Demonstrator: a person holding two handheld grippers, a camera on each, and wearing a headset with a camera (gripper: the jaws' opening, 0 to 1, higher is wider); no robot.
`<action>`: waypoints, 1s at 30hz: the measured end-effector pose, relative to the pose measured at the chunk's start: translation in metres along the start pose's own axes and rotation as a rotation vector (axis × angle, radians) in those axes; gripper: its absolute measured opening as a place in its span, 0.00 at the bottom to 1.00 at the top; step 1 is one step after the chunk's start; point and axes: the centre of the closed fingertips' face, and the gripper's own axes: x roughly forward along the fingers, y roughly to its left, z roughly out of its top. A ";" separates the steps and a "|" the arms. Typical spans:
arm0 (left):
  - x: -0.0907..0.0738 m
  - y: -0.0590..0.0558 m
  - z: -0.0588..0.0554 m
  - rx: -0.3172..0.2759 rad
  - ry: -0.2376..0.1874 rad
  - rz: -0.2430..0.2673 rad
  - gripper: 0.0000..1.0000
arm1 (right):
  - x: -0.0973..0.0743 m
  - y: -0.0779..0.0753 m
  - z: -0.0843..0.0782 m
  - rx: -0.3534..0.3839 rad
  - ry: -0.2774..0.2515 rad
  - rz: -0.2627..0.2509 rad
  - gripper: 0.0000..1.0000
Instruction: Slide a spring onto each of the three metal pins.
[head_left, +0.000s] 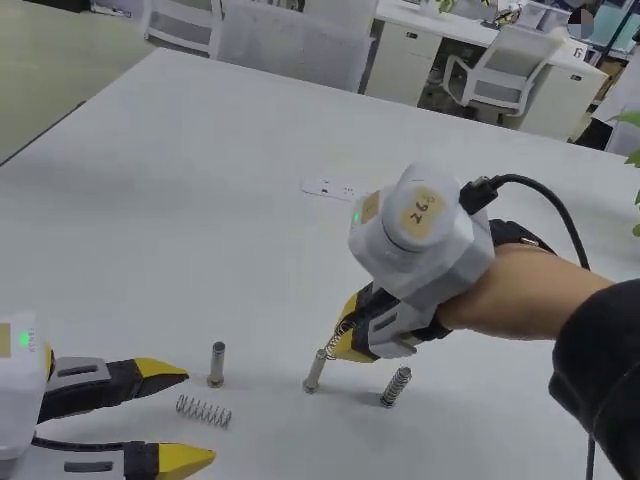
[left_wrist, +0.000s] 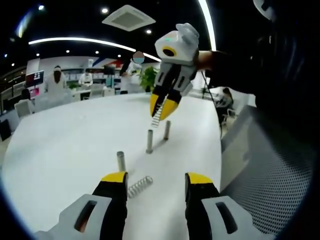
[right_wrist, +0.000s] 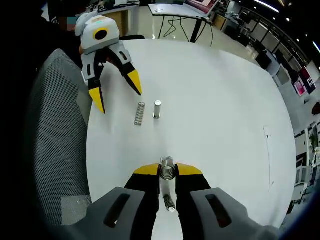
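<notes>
At the lower left my left gripper (head_left: 197, 416) is with jaws apart beside a loose spring (head_left: 203, 410) lying flat, and in the middle my right gripper (head_left: 345, 338) pinches a second spring (left_wrist: 156, 114), tilted, just up-right of the upright bare pin (head_left: 315, 370).

The table (head_left: 200, 200) is smooth, matt white. The pins (head_left: 216, 364) are bare metal with a dull grey sheen. The spring (right_wrist: 168, 172) in the right gripper (head_left: 338, 345) and the loose spring (head_left: 204, 411) are bright coiled metal wire. The right gripper and the left gripper (head_left: 192, 416) have smooth white and grey plastic shells with yellow tips. The sleeve (head_left: 600, 350) is dark cloth, and the chair back (left_wrist: 280, 165) is grey mesh.
</notes>
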 end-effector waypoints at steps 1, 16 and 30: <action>0.000 0.000 0.000 0.001 0.001 0.001 0.40 | 0.001 -0.001 0.001 -0.002 0.001 0.004 0.08; -0.002 0.000 -0.002 0.000 0.010 0.004 0.38 | 0.009 -0.003 0.003 -0.012 0.019 0.031 0.08; -0.002 0.001 -0.003 -0.001 0.015 0.007 0.37 | 0.025 -0.001 -0.004 -0.011 0.059 0.056 0.08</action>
